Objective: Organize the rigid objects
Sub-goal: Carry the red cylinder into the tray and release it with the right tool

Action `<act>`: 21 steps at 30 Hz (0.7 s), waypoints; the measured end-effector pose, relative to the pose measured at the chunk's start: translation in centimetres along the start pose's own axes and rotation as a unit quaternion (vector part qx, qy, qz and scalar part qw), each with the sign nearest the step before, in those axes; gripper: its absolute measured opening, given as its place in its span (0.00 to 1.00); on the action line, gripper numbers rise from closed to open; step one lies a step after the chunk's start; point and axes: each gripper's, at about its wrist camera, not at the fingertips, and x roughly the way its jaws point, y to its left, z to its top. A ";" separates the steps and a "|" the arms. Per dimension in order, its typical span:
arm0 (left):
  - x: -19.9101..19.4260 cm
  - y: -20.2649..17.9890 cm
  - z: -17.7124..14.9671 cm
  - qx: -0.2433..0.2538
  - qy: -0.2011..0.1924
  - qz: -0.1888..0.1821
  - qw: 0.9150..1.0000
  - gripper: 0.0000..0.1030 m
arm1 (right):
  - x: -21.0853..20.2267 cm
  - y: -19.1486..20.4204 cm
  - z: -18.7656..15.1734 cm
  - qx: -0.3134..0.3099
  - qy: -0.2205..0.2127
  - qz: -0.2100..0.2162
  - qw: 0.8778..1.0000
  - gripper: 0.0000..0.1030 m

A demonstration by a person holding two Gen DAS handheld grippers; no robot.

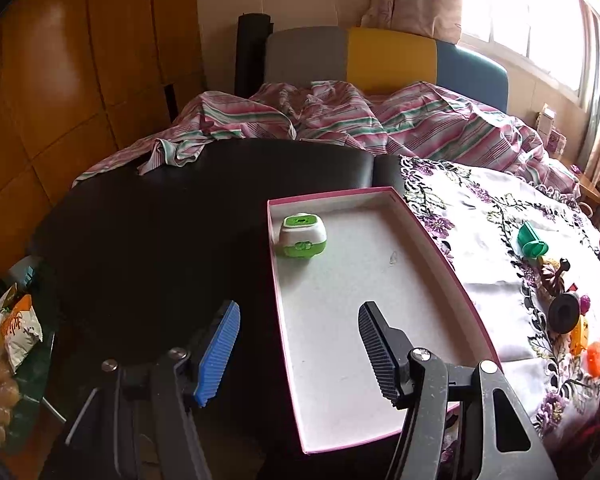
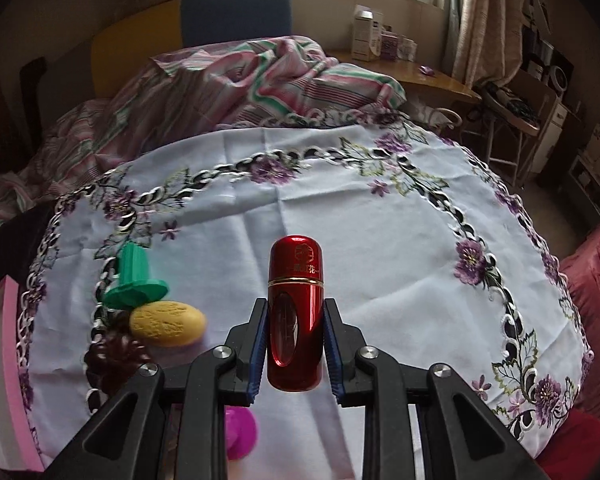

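Observation:
A glossy red capsule-shaped bottle stands upright between the pads of my right gripper, which is shut on it above the embroidered white cloth. On the cloth to its left lie a green plastic piece, a yellow oval and a dark maroon item. In the left wrist view my left gripper hangs open and empty over the near left edge of a pink-rimmed white box. A green and white device sits in the box's far left corner.
A black table surface lies left of the box. Small toys, among them a black disc and an orange piece, crowd the cloth's right side. A magenta item shows under my right gripper. Striped bedding lies behind.

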 end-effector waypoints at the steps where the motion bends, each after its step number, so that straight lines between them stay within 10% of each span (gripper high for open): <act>1: 0.0 0.1 -0.1 -0.001 0.001 -0.001 1.000 0.61 | -0.4 1.3 0.2 -0.012 -0.003 0.010 1.000 0.24; 11: 0.2 1.1 -0.8 -0.015 0.003 0.007 1.000 0.61 | -4.0 14.6 -1.0 -0.120 -0.015 0.133 0.984 0.24; 21: 0.4 2.8 -1.1 -0.035 0.005 0.021 0.999 0.61 | -4.6 28.3 -6.2 -0.193 0.063 0.274 0.940 0.24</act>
